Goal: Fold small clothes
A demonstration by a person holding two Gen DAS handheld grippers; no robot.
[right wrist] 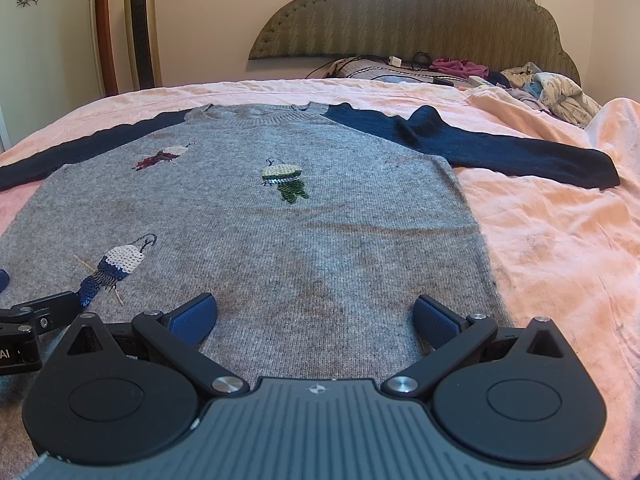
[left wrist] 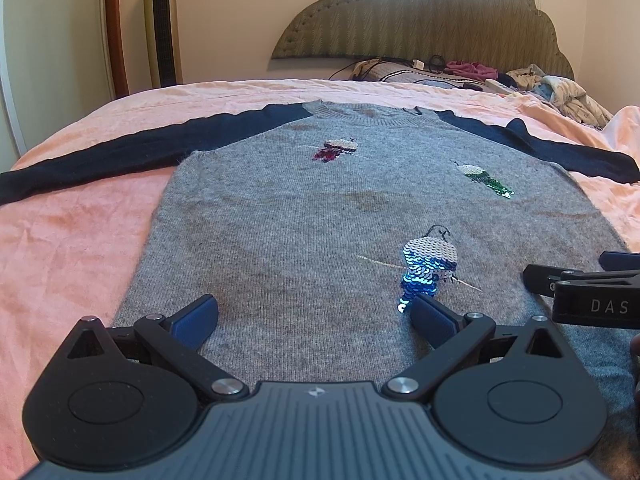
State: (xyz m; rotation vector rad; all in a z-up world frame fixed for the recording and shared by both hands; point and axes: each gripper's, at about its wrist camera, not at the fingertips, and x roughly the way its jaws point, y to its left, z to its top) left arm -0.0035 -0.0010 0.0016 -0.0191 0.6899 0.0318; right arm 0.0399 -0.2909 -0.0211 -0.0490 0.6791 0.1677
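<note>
A small grey knit sweater (left wrist: 288, 216) with dark navy sleeves lies flat, front up, on the pink bedspread (left wrist: 72, 240), neck toward the headboard. It carries three sequin figures. It also shows in the right wrist view (right wrist: 280, 240). My left gripper (left wrist: 314, 314) is open and empty over the sweater's lower hem, left half. My right gripper (right wrist: 316, 314) is open and empty over the hem's right half. The right gripper's fingers (left wrist: 576, 280) show at the right edge of the left wrist view; the left gripper's fingers (right wrist: 44, 312) show at the left edge of the right wrist view.
Both sleeves spread out sideways: the left one (left wrist: 100, 160) and the right one (right wrist: 500, 148). A pile of clothes and cables (right wrist: 520, 80) lies by the green headboard (right wrist: 420, 12). A tower fan (left wrist: 162, 24) stands by the wall at the bed's left.
</note>
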